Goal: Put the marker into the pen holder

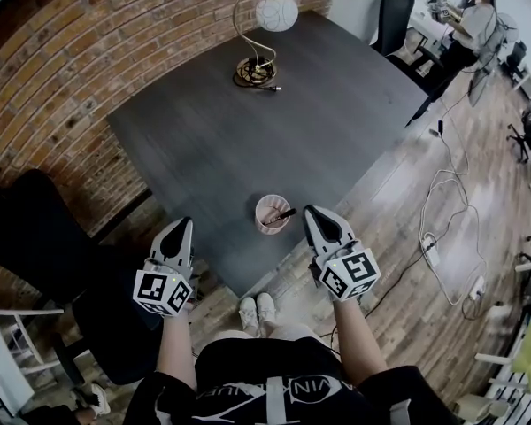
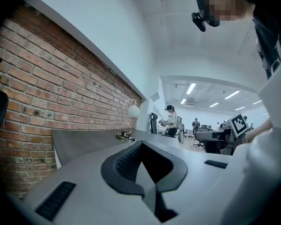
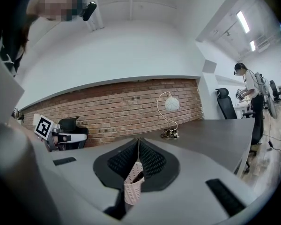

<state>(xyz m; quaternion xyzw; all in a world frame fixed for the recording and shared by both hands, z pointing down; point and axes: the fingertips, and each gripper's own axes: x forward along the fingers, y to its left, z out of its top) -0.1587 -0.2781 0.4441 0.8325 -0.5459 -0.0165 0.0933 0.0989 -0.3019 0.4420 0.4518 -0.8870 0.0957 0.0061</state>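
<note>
Found right gripper (image 1: 309, 211) clenched on nothing. Saw marker (image 1: 284, 212) leaning inside holder (image 1: 260, 215), just beside that gripper, near table (image 1: 248, 122) front edge. Saw left gripper (image 1: 185, 224) clenched empty too, well apart. Judged placing done; next called for backing off without nudging holder.

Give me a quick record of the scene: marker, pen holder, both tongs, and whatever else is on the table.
marker: in the pen holder, leaning over its rim
pen holder: pink mesh, upright, near the front edge of the table
left tongs: shut, empty, left of the holder
right tongs: shut, empty, right of the holder, apart from it
also on table: lamp, far side
</note>
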